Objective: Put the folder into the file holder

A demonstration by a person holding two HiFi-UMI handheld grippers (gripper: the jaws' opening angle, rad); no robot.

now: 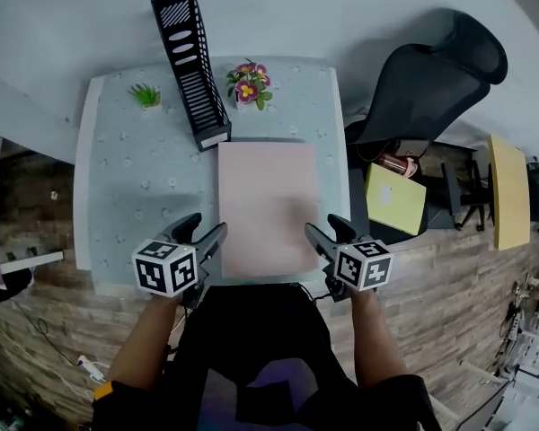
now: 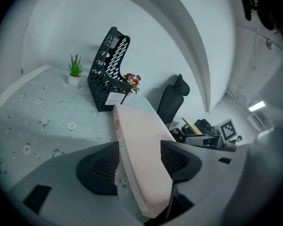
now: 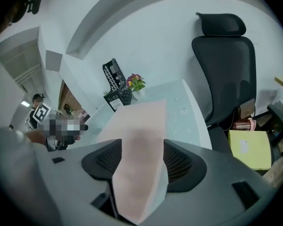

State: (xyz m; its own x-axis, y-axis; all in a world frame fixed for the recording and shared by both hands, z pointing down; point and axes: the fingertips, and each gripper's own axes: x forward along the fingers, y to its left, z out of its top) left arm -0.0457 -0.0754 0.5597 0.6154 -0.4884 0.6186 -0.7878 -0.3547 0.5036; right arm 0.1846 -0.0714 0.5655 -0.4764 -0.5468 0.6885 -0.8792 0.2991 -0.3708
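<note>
Our left gripper [image 1: 207,229] and right gripper [image 1: 326,227] gape, unclamped, astride the near corners of the folder [image 1: 268,206], so we judge the next move is to pinch it and lift it toward the file holder [image 1: 191,65].

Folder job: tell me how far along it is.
Done: nothing yet; the pink folder lies flat on the table, and the black file holder behind it holds no folder. In hand: the left gripper and right gripper sit at the folder's near corners, fingers open astride its edges, not clamped. Left: grip, lift, and slot it into the holder.
</note>
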